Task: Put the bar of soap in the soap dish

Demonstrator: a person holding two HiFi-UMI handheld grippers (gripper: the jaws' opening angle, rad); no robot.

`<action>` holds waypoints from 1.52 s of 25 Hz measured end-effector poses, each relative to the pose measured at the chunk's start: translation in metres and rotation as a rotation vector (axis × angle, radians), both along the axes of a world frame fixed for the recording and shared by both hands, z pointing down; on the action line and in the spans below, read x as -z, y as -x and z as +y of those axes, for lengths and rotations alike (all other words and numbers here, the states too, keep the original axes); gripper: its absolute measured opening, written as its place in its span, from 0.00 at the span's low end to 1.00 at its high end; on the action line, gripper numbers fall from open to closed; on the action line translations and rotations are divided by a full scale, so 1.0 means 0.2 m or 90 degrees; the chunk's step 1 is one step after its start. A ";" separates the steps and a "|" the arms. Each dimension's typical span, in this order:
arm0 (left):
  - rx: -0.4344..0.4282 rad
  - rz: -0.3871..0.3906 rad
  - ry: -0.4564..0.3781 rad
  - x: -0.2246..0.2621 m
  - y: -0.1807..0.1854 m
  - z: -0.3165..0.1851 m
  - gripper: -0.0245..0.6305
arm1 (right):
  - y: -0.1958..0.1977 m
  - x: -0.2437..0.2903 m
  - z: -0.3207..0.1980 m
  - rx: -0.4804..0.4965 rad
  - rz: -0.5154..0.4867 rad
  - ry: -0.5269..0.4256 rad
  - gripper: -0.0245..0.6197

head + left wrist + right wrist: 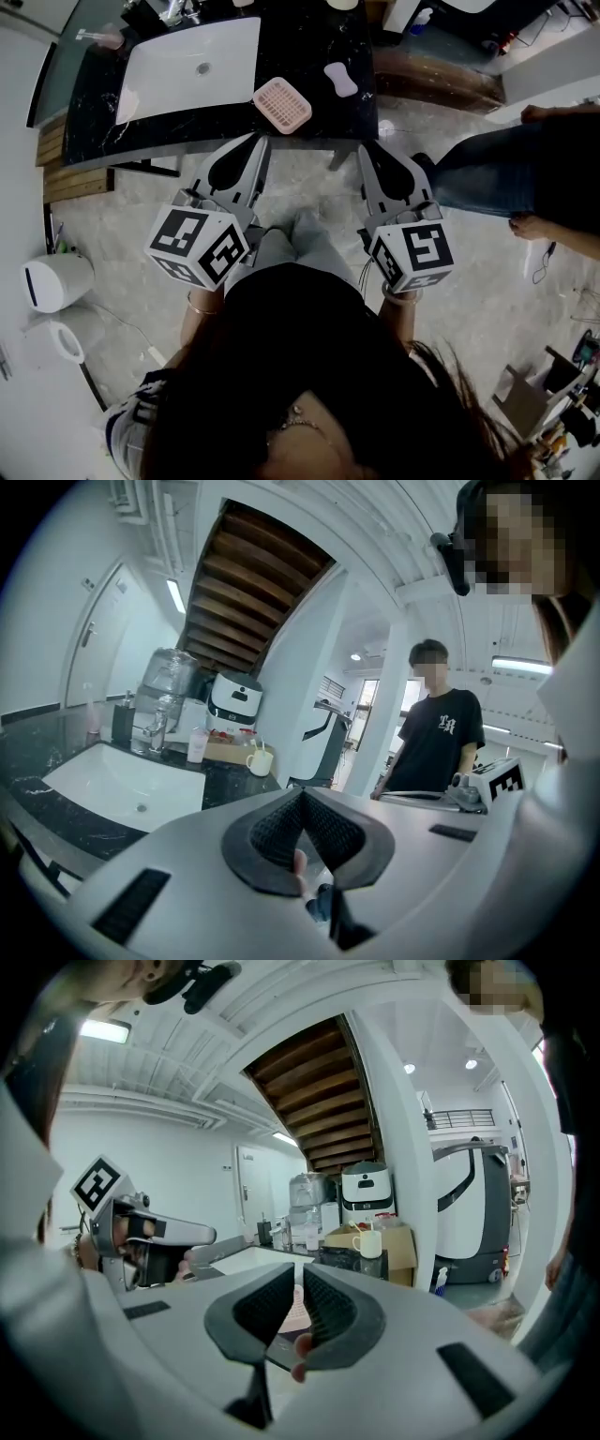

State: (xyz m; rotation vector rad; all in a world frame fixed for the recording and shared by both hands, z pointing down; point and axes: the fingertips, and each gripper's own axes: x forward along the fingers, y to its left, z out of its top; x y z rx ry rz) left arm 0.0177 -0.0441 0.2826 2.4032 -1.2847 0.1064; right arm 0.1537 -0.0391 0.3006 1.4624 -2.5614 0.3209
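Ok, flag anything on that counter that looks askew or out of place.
The bar of soap lies on the bare black counter, apart from the pink soap dish, which sits angled near the front edge. Nothing spilled.

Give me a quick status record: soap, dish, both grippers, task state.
soap bar: lying on the black counter, right of the dish, not in it
soap dish: pink, empty, near the counter's front edge
left gripper: shut, holds nothing, tips at the counter's front edge
right gripper: shut, holds nothing, tips at the counter's front edge
task: soap not yet picked up
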 end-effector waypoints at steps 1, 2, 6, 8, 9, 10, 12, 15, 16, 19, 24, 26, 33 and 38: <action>0.004 0.000 0.002 -0.01 0.01 -0.02 0.02 | 0.00 -0.01 -0.02 0.000 0.002 0.002 0.05; 0.009 0.000 0.004 -0.01 0.02 -0.03 0.02 | -0.01 -0.02 -0.04 -0.001 0.004 0.004 0.05; 0.017 0.006 0.013 -0.04 0.05 -0.10 0.02 | -0.01 -0.04 -0.11 -0.004 0.014 0.014 0.06; 0.014 0.008 0.014 -0.04 0.06 -0.15 0.02 | 0.00 -0.06 -0.16 -0.008 0.020 0.017 0.06; 0.011 0.009 0.015 -0.05 0.06 -0.18 0.02 | 0.00 -0.06 -0.18 -0.011 0.023 0.019 0.06; 0.008 0.010 0.014 -0.05 0.06 -0.21 0.02 | 0.00 -0.08 -0.20 -0.014 0.026 0.023 0.06; 0.004 0.010 0.013 -0.05 0.07 -0.27 0.02 | 0.01 -0.10 -0.25 -0.015 0.033 0.034 0.09; 0.005 0.011 0.016 -0.07 0.11 -0.37 0.02 | 0.03 -0.15 -0.33 -0.014 0.053 0.053 0.12; 0.006 0.011 0.020 -0.08 0.12 -0.40 0.02 | 0.03 -0.16 -0.36 -0.014 0.060 0.058 0.12; 0.013 0.015 0.036 -0.12 0.16 -0.48 0.02 | 0.04 -0.20 -0.43 -0.013 0.076 0.072 0.13; 0.026 0.013 0.059 -0.19 0.22 -0.60 0.02 | 0.03 -0.31 -0.56 -0.016 0.092 0.114 0.16; 0.030 0.006 0.063 -0.22 0.24 -0.65 0.02 | 0.03 -0.35 -0.62 -0.018 0.093 0.129 0.16; 0.026 -0.010 0.094 -0.32 0.25 -0.75 0.02 | 0.01 -0.50 -0.76 -0.016 0.115 0.173 0.17; 0.023 -0.016 0.106 -0.35 0.25 -0.84 0.02 | 0.00 -0.58 -0.85 -0.019 0.121 0.199 0.20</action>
